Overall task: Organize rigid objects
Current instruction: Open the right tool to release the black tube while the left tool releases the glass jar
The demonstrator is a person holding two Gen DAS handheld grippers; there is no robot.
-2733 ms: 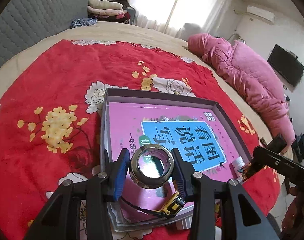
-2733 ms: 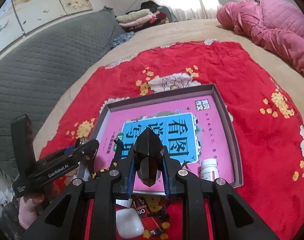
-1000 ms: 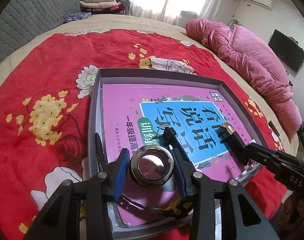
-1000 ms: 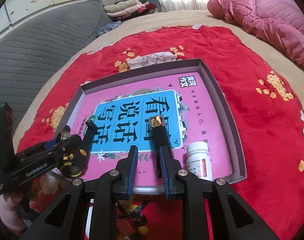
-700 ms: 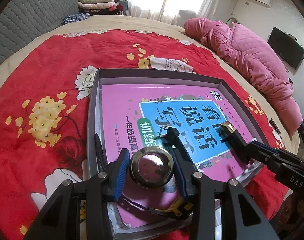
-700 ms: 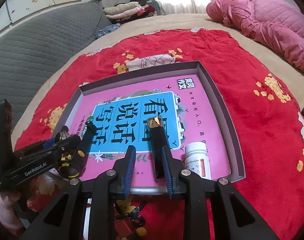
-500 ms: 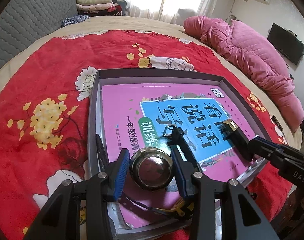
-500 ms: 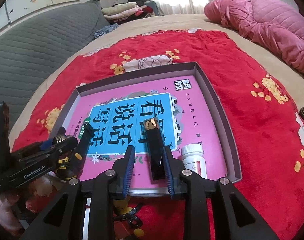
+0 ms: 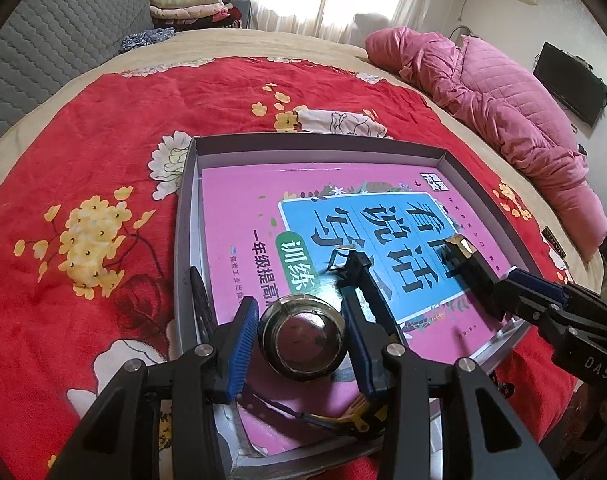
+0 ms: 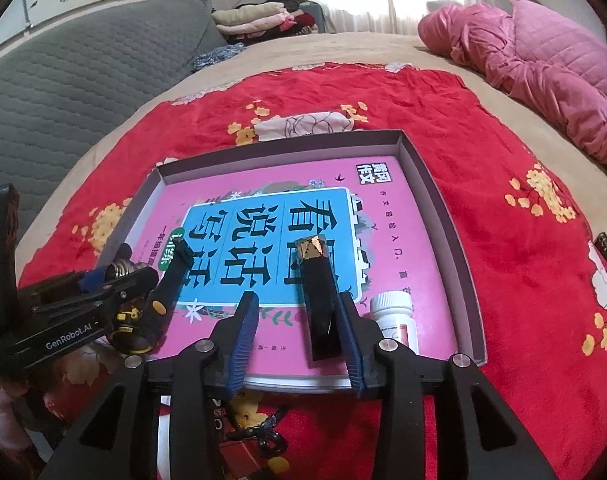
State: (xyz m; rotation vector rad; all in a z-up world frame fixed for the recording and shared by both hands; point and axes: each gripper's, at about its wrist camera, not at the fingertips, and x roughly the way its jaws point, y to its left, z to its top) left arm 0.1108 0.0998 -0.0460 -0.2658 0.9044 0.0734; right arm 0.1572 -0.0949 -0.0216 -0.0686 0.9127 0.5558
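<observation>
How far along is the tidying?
Done: white bottle, black-yellow tool and black bar lie on the book in the tray; right gripper jaws open around the bar. In hand: left gripper grips the metal cup over the tray. Left: place it, then the black chain outside.

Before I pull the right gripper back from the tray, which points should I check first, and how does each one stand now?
1. Right gripper open: ok, there is a wide gap on one side of the black bar.
2. Black bar lying on the book inside the tray: ok.
3. White bottle apart from the right gripper: cannot tell, it stands very close.
4. Left gripper shut on the metal cup: ok.
5. Metal cup resting on the book: cannot tell.
</observation>
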